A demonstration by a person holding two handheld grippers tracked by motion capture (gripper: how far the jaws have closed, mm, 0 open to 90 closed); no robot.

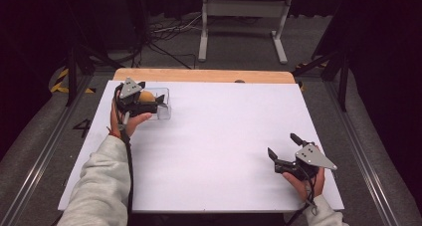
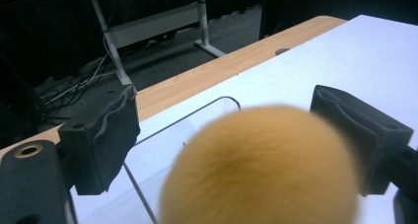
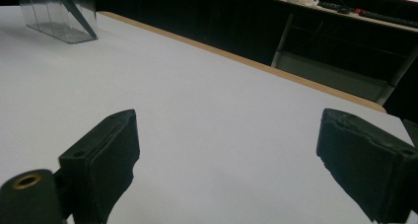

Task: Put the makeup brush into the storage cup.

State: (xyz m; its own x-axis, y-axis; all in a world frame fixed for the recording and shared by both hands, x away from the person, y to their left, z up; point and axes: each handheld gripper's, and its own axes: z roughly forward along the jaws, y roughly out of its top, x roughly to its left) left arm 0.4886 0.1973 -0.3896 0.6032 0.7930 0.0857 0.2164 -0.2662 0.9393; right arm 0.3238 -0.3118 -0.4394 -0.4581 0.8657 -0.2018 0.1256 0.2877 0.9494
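The fuzzy yellow ball [image 2: 261, 167] sits between the left gripper [image 1: 160, 101]'s spread jaws, clear of the one pad, over the clear box [image 1: 165, 110]. The right gripper [image 1: 282, 147] rests wide open on the white surface [image 1: 224, 136].

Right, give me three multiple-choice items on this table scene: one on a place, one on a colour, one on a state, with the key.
1. Where does the clear box stand?
A. far left part of the table
B. near right corner
C. on the floor

2. What colour is the fuzzy ball?
A. blue
B. yellow-orange
C. green

3. How do the jaws of the left gripper stand?
A. clamped tight on the ball
B. apart, with a gap at the left pad
C. shut on nothing

Key: 1 A, the high view shows it by the left edge of the white table. 2 B, both the high and left gripper views show that colour. 3 B, table shows between pad and ball.
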